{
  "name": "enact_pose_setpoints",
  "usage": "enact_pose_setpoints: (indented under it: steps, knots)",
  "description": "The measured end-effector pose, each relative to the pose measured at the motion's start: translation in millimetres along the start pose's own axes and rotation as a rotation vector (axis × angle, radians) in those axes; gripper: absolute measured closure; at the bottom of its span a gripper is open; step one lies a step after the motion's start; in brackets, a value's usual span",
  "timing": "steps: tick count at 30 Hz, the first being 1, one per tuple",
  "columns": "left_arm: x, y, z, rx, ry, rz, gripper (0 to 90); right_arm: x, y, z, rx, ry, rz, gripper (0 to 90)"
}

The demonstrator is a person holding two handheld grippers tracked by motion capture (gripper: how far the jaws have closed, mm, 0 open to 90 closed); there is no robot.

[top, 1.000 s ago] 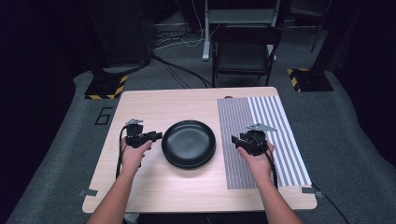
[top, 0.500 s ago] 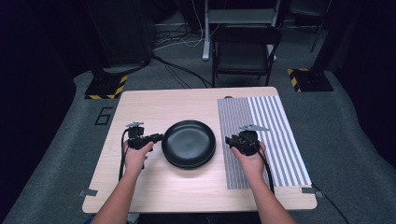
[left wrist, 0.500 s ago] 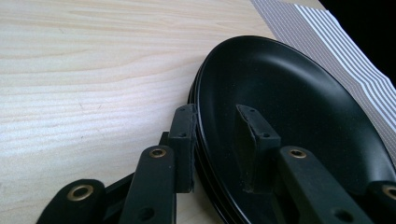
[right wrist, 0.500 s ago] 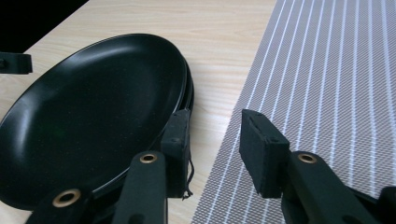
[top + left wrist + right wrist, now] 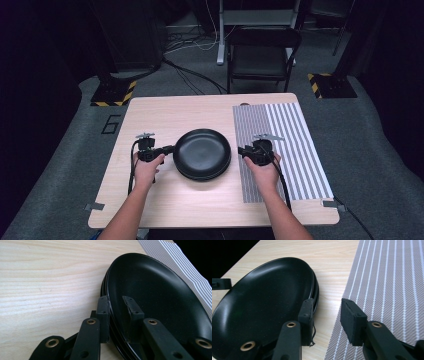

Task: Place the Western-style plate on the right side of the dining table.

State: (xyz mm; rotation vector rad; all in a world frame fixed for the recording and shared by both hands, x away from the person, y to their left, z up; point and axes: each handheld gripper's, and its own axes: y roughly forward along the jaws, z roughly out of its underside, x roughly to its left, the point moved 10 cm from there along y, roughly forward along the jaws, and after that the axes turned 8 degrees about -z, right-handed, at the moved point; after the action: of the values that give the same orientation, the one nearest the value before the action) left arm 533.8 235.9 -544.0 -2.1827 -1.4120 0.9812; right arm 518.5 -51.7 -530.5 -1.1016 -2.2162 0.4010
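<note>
In the high view we see the stacked black plates (image 5: 202,154) mid-table between the left gripper (image 5: 167,149) and right gripper (image 5: 242,150); the left gripper view shows jaws just closing, clamped on the top plate's stiff, glossy, probably slippery rim (image 5: 110,302), our best hold; in the right gripper view the jaws have been closing but stay apart astride the near rim (image 5: 314,298).

The pale wooden counter (image 5: 165,120) carries a stack of black plates (image 5: 202,154) near its middle. Just right of that stack lies a grey striped mat (image 5: 290,145), apparently flat, reaching the counter's right edge.
</note>
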Motion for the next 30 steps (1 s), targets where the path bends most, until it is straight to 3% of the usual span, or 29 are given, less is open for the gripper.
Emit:
enact_pose_setpoints:
  steps: [4, 10, 23, 27, 30]
  knots:
    - [-1.0, 1.8, 2.7, 0.014, 0.005, 0.001, 77.5, 1.7, 3.4, 1.6, 0.003, 0.018, -0.018, 66.4]
    - [-0.9, 2.3, 4.9, 0.017, -0.022, 0.006, 78.7, 5.4, 10.7, 6.2, 0.026, 0.054, -0.045, 66.1]
    - [-2.6, 2.8, 7.0, 0.026, -0.038, 0.025, 81.2, 16.1, 27.8, 15.0, 0.048, 0.159, -0.12, 65.9]
    - [-2.8, 2.4, 7.5, 0.028, -0.023, 0.022, 81.3, 19.0, 31.5, 16.9, 0.049, 0.17, -0.133, 66.9]
    - [-3.9, 2.2, 7.9, 0.025, -0.04, 0.022, 81.2, 20.7, 33.7, 18.7, 0.056, 0.174, -0.13, 68.4]
